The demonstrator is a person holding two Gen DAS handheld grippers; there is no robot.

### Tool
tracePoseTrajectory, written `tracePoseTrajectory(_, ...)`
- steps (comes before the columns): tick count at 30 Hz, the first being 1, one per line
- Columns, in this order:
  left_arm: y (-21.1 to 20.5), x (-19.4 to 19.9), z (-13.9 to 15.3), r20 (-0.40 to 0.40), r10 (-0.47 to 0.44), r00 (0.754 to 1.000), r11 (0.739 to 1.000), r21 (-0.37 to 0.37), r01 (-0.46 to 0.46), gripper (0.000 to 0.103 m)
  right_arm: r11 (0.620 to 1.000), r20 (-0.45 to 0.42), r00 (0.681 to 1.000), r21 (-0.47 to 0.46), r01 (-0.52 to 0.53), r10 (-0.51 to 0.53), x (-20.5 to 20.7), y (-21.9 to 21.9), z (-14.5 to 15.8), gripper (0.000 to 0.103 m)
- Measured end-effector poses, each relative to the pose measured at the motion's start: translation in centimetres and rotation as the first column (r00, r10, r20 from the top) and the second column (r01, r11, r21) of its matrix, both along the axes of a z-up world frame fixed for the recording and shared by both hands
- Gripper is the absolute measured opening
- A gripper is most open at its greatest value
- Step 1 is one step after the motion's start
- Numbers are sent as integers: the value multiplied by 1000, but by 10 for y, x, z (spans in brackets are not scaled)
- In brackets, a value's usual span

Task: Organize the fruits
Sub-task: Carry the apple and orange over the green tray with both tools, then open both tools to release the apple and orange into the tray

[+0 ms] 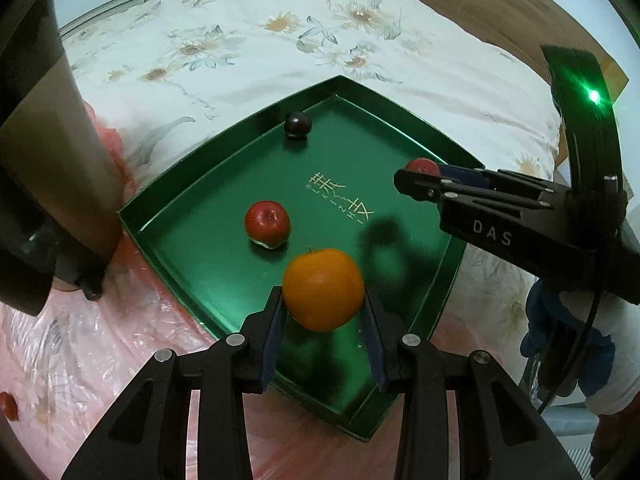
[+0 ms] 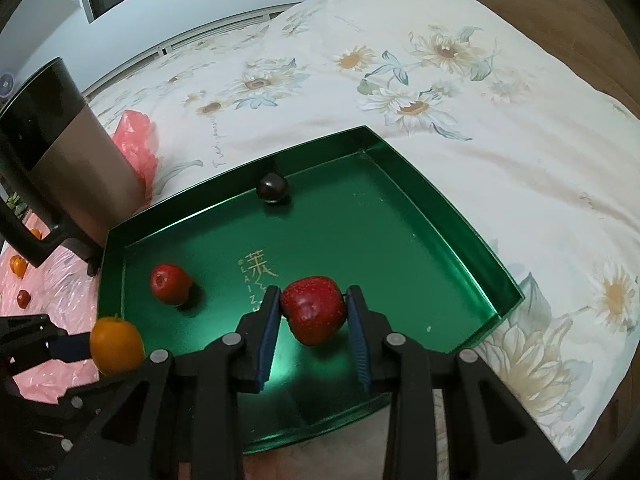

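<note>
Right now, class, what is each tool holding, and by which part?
The left tool clamps the orange by its two opposite sides. The right tool clamps a red apple the same way, above the green tray.

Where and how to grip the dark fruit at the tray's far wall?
Grip the dark fruit across its widest middle, coming from above. It is round and sits against the green tray's far wall, so put one finger on each side along that wall, not between fruit and wall.
</note>
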State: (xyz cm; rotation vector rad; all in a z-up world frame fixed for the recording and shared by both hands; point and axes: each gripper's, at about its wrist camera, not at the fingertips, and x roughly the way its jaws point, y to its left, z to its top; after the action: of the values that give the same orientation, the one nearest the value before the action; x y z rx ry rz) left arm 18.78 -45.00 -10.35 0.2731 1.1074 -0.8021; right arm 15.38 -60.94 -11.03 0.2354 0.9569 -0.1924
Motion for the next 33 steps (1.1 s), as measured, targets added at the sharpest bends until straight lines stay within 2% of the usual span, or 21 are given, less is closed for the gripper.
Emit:
tracePoseTrajectory(16, -6, 10, -18, -11, 20, 1000, 999, 31, -19, 32, 1000, -20, 1000, 7, 24, -24, 9, -8, -21, 54)
tracePoseTrajectory(33, -11, 16, -34, 19, 9, 1000, 998, 66, -10, 32, 998, -37, 999, -48, 36, -38, 20, -15, -33, 55)
